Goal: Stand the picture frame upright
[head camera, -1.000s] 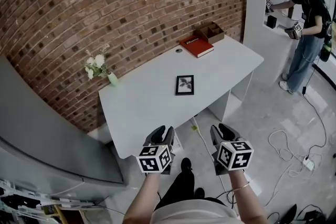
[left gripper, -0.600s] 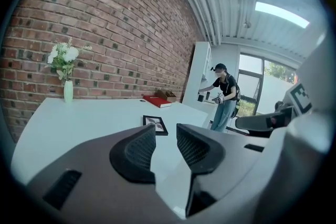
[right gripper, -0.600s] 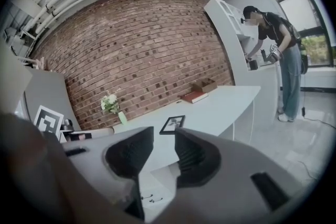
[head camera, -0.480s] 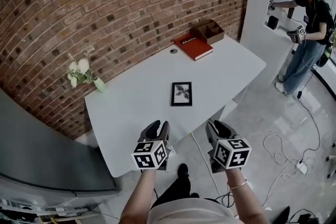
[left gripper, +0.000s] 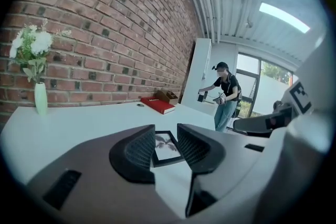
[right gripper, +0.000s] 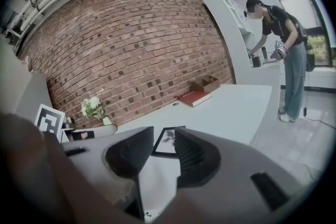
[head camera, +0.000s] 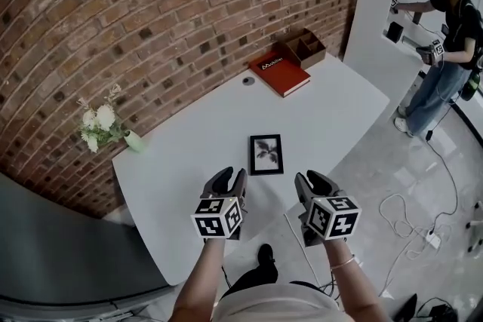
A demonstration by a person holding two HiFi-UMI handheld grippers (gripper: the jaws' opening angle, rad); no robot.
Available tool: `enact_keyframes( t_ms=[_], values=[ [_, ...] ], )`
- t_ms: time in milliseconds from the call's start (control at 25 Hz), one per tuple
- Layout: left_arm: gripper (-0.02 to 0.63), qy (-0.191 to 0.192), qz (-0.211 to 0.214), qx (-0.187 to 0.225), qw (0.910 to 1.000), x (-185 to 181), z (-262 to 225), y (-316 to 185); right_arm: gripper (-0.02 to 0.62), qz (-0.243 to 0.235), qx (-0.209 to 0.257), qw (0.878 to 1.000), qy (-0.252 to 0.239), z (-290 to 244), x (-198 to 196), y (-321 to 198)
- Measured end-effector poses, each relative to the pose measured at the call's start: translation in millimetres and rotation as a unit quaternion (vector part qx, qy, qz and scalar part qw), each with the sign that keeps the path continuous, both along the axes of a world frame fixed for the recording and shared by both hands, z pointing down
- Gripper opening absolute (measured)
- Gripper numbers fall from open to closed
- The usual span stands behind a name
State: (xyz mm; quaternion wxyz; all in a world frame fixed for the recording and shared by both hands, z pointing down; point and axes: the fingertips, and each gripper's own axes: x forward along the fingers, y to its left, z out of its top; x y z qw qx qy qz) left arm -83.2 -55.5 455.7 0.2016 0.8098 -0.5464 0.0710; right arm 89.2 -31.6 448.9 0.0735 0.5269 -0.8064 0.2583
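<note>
Brick wall (head camera: 151,11) behind white table (head camera: 332,117). Red book (head camera: 280,73) at the far end. Frame (head camera: 266,154) lies flat near the front edge, and I see it just ahead of both grippers. Left gripper (head camera: 230,177) has just been opening, nothing between its jaws. Right gripper (head camera: 311,179) is spread too and empty.

Open table (head camera: 336,113) around the picture frame (head camera: 266,154)
</note>
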Motion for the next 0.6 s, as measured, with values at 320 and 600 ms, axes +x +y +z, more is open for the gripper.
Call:
enact_keyframes(
  t_ms=[320,600],
  values=[
    [0.117,-0.001,0.021,0.000,0.9998,-0.5,2.2,-37.1,0.109,0.004,-0.009,1.000,0.005,7.2,-13.0,-28.5],
    [0.117,-0.007,0.029,-0.005,0.9996,0.5,10.2,-54.6,0.109,0.008,-0.010,1.000,0.013,16.7,-13.1,-45.5]
  ],
)
